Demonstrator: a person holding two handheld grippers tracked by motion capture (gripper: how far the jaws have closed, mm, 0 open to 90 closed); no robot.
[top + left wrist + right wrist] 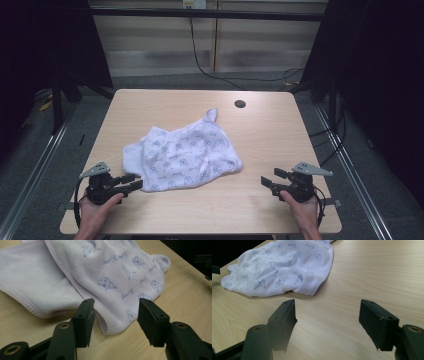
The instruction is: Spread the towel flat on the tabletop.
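A white baby garment [186, 152] printed with small blue figures lies crumpled in the middle of the wooden table [270, 130]. My left gripper [134, 182] rests at the table's front left, open, its tips right at the garment's near hem. In the left gripper view that hem corner [110, 325] lies between the spread jaws of the left gripper [115, 315], and the pads do not press on it. My right gripper [268, 180] sits at the front right, open, a short way from the cloth. Bare wood shows between the jaws of the right gripper [327, 315], with the garment [279, 270] beyond.
A round cable hole [240, 104] sits near the table's far edge. Black cables [200, 60] run across the floor behind. Metal frame rails [35, 165] flank the table on both sides. Bare wood surrounds the garment.
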